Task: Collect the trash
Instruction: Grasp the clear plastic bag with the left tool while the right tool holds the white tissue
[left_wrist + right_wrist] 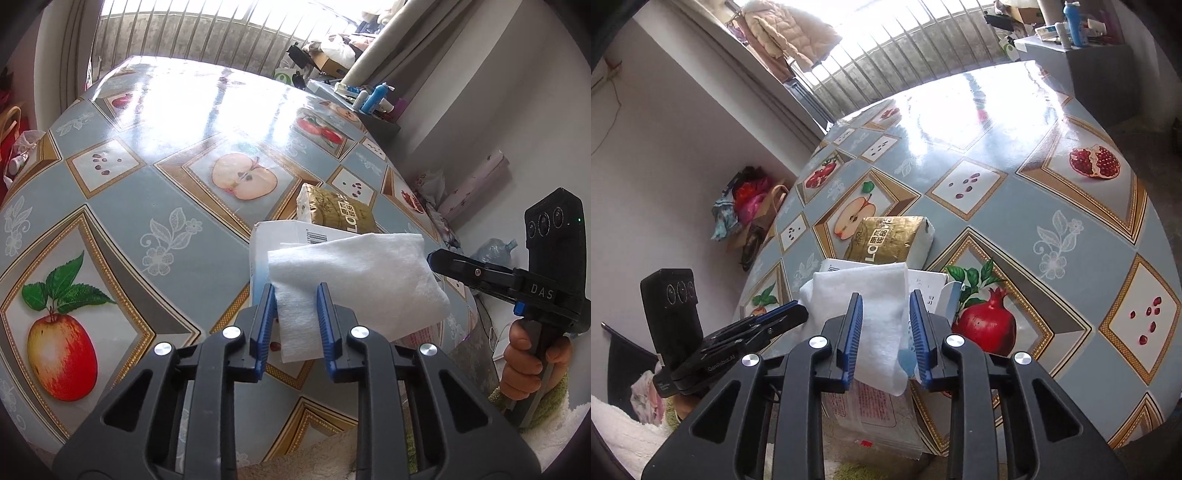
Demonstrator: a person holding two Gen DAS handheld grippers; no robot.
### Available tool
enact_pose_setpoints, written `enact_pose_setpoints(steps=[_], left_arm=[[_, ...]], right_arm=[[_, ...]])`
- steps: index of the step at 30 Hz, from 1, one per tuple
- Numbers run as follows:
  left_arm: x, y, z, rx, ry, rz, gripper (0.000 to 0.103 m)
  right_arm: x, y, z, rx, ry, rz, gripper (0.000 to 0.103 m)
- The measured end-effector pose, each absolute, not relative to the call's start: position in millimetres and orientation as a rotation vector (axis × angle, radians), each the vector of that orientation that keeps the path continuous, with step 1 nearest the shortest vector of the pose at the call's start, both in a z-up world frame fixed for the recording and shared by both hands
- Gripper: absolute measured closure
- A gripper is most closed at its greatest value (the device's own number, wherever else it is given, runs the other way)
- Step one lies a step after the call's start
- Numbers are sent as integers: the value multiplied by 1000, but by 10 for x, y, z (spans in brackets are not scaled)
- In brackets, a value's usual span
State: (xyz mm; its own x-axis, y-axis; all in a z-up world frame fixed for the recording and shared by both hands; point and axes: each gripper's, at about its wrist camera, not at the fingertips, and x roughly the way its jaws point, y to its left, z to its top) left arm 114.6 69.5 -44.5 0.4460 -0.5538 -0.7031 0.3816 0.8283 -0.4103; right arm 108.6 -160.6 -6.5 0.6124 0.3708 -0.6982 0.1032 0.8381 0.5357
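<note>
Two hand-held grippers meet over one white tissue sheet (351, 280) (879, 295) at the near edge of the table (147, 192) (1015, 229), which carries a glossy blue cloth printed with fruit.

1. Left gripper (295, 325) (798, 314): jaws narrowed and clamped on the sheet. The sheet fills the gap between the blue pads, and its lower end hangs just below them.
2. Right gripper (886, 328) (434, 258): jaws narrowed, with the sheet between them. The sheet lies against one pad; whether the other pad presses on it cannot be told. In the left wrist view the gripper tip sits at the far right edge of the sheet, and a hand (528, 362) grips the handle.
3. Tissue sheet: raised off the tabletop, spread between the two grippers, directly in front of and partly over a white box (273, 236) (934, 284).
4. White box: stands on the table near its edge, barcode label facing up.
5. Gold tissue pack (340, 210) (886, 240): lies on the table just behind the box, touching or nearly touching it.
6. Printed plastic packet (864, 410): lies below the right gripper, at the table edge
</note>
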Motion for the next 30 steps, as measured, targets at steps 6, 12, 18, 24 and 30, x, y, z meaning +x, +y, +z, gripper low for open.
enact_pose_setpoints(steps=[6, 12, 18, 24, 30], left_arm=[[1181, 595, -441, -179, 939, -576, 82], [1163, 626, -406, -182, 922, -568, 82], [1081, 782, -294, -251, 930, -628, 77], [914, 587, -367, -205, 1000, -724, 54], [895, 346, -573, -217, 1084, -753, 53]], right_arm=[[1140, -1513, -152, 541, 942, 193, 74], [1147, -1549, -106, 570, 895, 211, 97], [1160, -1801, -69, 627, 837, 168, 98], [1175, -1936, -276, 750, 849, 165, 98], [1156, -2015, -439, 863, 851, 176, 98]])
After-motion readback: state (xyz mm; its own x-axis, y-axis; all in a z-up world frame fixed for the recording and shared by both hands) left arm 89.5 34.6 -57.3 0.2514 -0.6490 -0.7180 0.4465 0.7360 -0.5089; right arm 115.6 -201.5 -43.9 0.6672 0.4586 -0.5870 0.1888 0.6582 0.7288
